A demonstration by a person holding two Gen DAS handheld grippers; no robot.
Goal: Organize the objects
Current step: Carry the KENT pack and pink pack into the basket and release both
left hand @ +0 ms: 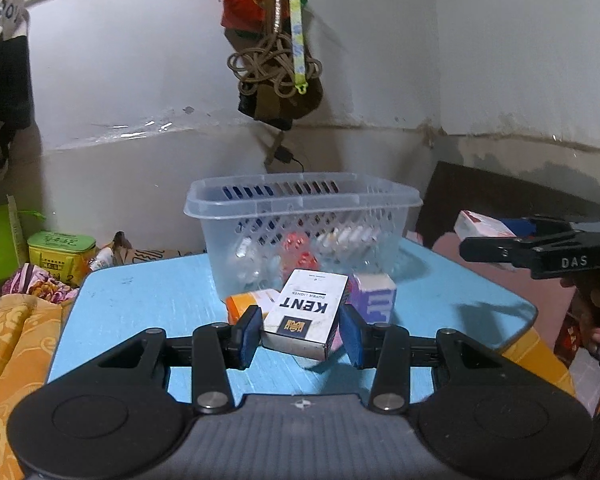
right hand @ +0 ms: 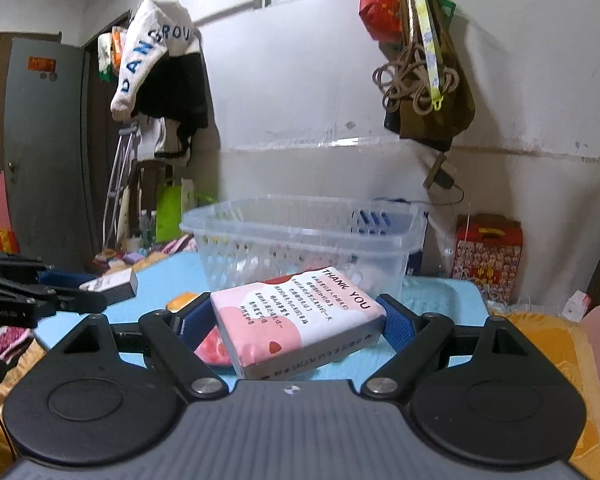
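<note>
1. The left gripper (left hand: pixel 300 334) has its jaws clamped on the white cigarette pack (left hand: pixel 306 312), which is lifted above the blue table (left hand: pixel 148 300) and tilted, in front of the clear basket (left hand: pixel 300 216).
2. The right gripper (right hand: pixel 290 322) has its jaws clamped, wide, on the pink and white "THANK YOU" packet (right hand: pixel 296 320), which is also off the table and leaning down toward the camera.
3. An orange box (left hand: pixel 246 304) and a purple box (left hand: pixel 374 296) lie on the table just beside the near wall of the basket, and some small things are already inside the basket.
4. Risk one: the cigarette pack is held only near its lower end, so I think it can swing or slip out if the hand turns quickly over the rim.
5. Risk two: the packet looks soft, so the pads (right hand: pixel 398 320) may squeeze it and it can slide out before it is above the basket.
6. Risk three: both hands aim for the same basket, so the grippers may knock each other or push the light basket along the table.
7. Risk four: a low approach can hit the rim or knock the boxes in front of it.
</note>
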